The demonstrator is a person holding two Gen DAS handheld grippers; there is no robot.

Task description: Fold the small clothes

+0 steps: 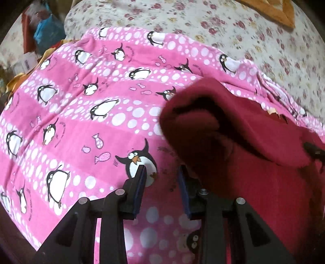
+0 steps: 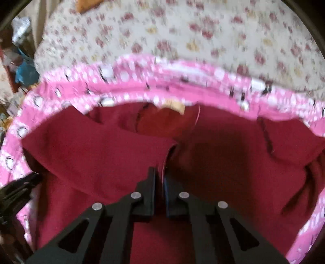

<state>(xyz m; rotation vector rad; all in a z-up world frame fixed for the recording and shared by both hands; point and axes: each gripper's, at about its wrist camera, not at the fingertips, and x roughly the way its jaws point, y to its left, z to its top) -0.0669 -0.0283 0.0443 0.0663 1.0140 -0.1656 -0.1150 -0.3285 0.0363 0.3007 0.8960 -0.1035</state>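
Observation:
A dark red garment (image 1: 254, 193) lies on a pink penguin-print cloth (image 1: 81, 121). In the left wrist view my left gripper (image 1: 162, 176) hovers low over the pink cloth at the garment's left edge. It is open by a narrow gap, with nothing between its pads. A lifted red sleeve (image 1: 203, 117) hangs just above its right finger. In the right wrist view my right gripper (image 2: 160, 176) is shut on an edge of that sleeve (image 2: 91, 150), over the garment's body (image 2: 223, 158). A tan neck label (image 2: 172, 105) shows at the far edge.
The pink cloth (image 2: 142, 87) rests on a floral bedsheet (image 1: 223, 30) that extends beyond it. An orange item (image 1: 280, 14) lies at the far right of the bed. Bags and clutter (image 1: 46, 34) sit off the bed's left side.

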